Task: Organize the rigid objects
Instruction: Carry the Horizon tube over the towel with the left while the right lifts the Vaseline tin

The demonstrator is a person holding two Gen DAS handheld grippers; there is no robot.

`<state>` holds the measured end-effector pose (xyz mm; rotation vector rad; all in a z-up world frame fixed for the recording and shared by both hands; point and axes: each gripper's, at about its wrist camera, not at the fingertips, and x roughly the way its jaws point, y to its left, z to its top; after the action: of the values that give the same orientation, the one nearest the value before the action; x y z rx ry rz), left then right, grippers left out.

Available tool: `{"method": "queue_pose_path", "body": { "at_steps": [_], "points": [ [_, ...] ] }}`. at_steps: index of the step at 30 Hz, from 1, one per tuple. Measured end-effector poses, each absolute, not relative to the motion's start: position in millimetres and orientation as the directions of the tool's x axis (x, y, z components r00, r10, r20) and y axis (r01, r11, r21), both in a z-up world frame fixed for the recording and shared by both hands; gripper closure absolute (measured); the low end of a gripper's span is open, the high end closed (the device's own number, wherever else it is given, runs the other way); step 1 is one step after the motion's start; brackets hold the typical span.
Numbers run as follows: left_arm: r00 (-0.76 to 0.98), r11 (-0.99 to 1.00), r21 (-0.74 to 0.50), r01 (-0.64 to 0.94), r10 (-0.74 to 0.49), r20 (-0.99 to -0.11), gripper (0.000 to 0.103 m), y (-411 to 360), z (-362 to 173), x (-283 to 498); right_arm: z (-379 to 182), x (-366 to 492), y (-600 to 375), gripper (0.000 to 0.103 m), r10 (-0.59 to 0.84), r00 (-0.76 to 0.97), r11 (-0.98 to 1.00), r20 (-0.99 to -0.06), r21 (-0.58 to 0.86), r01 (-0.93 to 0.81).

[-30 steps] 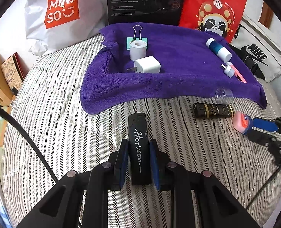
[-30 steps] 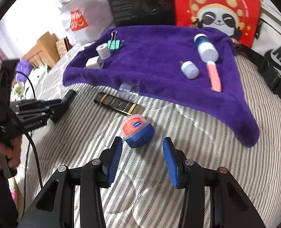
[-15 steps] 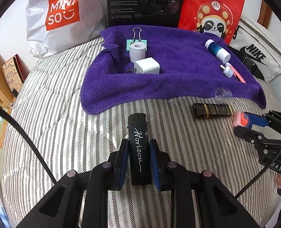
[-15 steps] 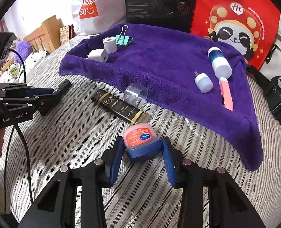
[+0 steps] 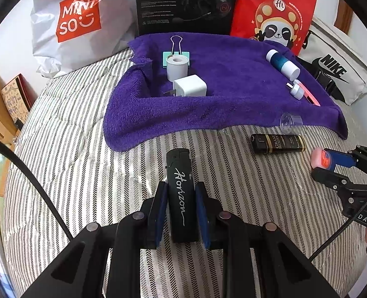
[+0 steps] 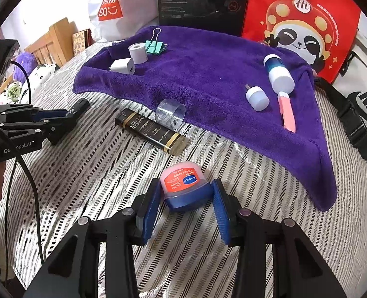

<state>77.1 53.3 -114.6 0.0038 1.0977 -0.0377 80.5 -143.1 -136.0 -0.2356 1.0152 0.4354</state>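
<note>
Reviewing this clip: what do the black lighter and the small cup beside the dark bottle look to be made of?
Black lighter: likely plastic, smooth and slightly glossy, with white script printed on an even black body. Small cup: clear plastic by its look, though glass cannot be ruled out; the purple towel shows through its thin wall.

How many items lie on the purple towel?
6: binder clip, tape roll and charger plug at its left; blue-and-white bottle, small white cap and pink cutter at its right. Folds could hide more.
</note>
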Motion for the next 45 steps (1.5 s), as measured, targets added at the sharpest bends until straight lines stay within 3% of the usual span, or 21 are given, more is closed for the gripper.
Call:
{"method": "queue_pose_path", "body": {
  "at_steps": [6,18,45],
  "points": [
    [0.454,1.0,-0.006,0.021,-0.015,-0.891,0.081,51,-115,78,-135,78,-145,0.062,0.248,0.436,0.89,-0.865,0.026,-0.455],
    [0.455,0.993,-0.118,-0.017,-0.097,-0.885,0.082,67,-105,77,-111,80,-159,0.062,0.287,0.447,0.902,-0.848,0.083,-0.423],
    [0.517,0.993,-0.101,0.058,-0.117,-0.848,0.082,52,-47,125,-65,134,-189,0.062,0.295,0.523,0.925,-0.8,0.102,-0.365]
  ]
}}
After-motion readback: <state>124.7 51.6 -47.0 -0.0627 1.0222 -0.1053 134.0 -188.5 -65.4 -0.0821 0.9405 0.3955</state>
